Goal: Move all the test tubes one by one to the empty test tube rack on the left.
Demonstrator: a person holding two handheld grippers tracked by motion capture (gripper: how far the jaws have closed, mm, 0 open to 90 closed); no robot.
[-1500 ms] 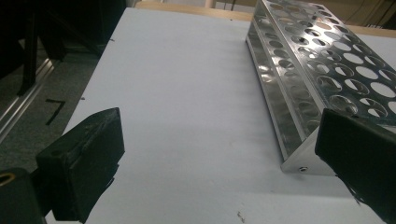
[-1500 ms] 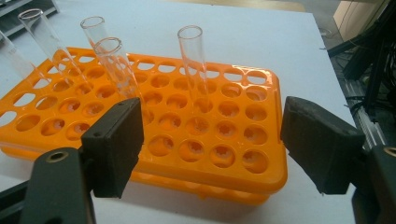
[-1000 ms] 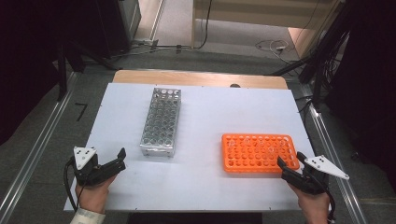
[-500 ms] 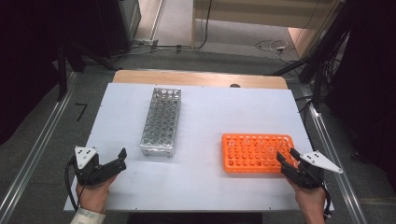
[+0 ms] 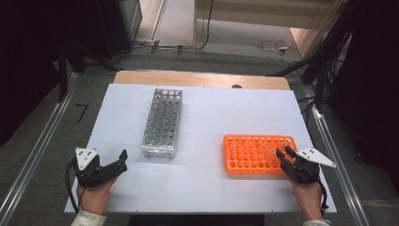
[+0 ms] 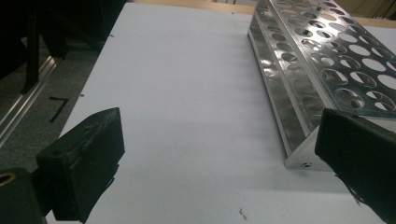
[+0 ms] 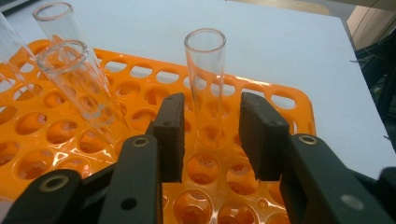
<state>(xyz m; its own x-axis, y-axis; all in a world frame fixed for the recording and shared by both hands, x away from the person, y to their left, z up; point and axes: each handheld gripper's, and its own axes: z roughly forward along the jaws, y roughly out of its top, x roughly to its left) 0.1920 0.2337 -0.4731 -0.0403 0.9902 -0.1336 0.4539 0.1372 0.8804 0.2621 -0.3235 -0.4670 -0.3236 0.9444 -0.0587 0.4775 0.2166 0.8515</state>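
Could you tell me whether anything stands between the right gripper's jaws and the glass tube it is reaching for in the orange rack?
Nothing visible: the glass tube stands upright between the right gripper's jaws, which have just been closing, with gaps either side. Other tubes stand off to the side.

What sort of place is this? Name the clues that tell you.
Probably a lab bench set up for recording: a metal tube rack and an orange rack holding glass test tubes sit on a white table, with cables on the floor behind.

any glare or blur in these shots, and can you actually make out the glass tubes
High view: soft and a bit blurry, dark surroundings; tubes barely readable in the orange rack. Right gripper view: sharp, the glass tube stands clear between the right gripper jaws. Left gripper view: the metal rack mirrors light, near jaws blurred.
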